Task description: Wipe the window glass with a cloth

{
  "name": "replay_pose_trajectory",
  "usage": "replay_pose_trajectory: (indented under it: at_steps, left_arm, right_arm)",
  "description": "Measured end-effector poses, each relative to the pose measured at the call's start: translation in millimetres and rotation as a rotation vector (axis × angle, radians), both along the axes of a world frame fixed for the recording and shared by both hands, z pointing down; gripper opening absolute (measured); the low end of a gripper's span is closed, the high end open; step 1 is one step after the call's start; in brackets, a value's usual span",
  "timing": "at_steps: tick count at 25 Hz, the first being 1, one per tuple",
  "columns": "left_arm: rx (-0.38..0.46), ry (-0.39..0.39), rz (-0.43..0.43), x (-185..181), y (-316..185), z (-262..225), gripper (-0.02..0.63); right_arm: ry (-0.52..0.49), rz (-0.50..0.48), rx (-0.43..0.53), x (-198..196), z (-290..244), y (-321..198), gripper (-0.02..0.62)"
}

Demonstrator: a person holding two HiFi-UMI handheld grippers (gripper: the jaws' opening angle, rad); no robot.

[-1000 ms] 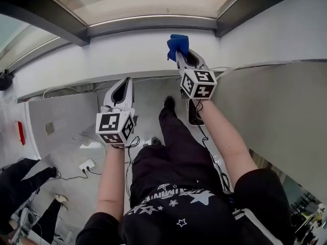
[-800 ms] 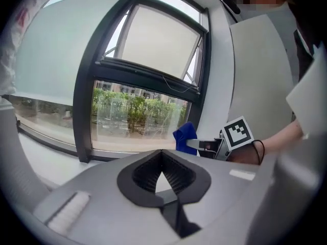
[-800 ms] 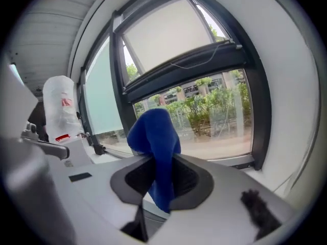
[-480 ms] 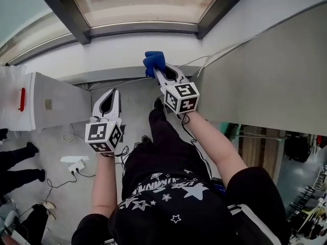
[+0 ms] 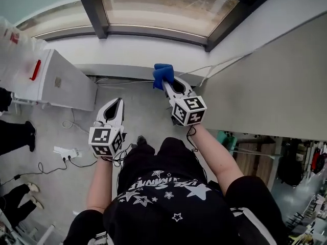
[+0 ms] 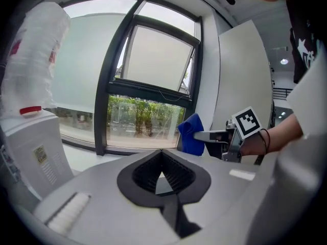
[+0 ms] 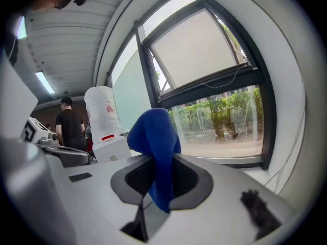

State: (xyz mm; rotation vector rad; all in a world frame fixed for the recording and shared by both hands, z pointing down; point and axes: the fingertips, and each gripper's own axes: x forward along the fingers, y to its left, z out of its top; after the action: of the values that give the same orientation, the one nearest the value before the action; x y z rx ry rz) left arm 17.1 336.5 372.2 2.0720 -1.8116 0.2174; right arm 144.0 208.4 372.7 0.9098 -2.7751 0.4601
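Note:
A blue cloth (image 5: 163, 75) (image 7: 156, 142) (image 6: 191, 133) is pinched in my right gripper (image 5: 170, 83) (image 7: 161, 180), whose jaws are shut on it. The cloth hangs below the white sill, short of the window glass (image 5: 166, 4) (image 7: 225, 116) (image 6: 145, 121). My left gripper (image 5: 115, 107) (image 6: 162, 176) is lower and to the left, its jaws closed together with nothing between them. A dark window frame (image 5: 94, 9) borders the panes.
A white appliance (image 5: 56, 80) (image 6: 30, 152) with a red tag stands at the left, wrapped partly in plastic. A grey partition panel (image 5: 271, 80) rises on the right. Cables and a power strip (image 5: 66, 152) lie on the floor. A person (image 7: 71, 129) stands at the left.
The view has swung, bringing the window nearer. Both grippers sit slightly lower in view; the right still holds the cloth, the left stays closed.

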Motion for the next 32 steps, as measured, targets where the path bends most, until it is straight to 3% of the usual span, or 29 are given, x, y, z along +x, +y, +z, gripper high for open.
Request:
replay_pose_trajectory:
  at_steps: [4,10,16,24,32]
  left_arm:
    - [0.020,-0.027,-0.067,16,14,-16,0.009]
    - [0.090,-0.037,-0.141,71,30,-46,0.009]
    - [0.134,-0.061,-0.146,141,53,-66,0.009]
    - [0.137,-0.068,-0.160,210,94,-66,0.009]
    - [0.150,-0.095,-0.163,274,104,-79,0.009]
  right_arm:
    - [-0.044,-0.064,0.011,14,-19,15,0.074]
    - [-0.052,-0.175,0.046,65,-38,46,0.074]
    - [-0.068,-0.179,0.088,135,-62,49,0.074]
    - [-0.087,-0.248,0.112,190,-80,85,0.074]
    - [-0.094,-0.291,0.084,249,-73,116,0.074]
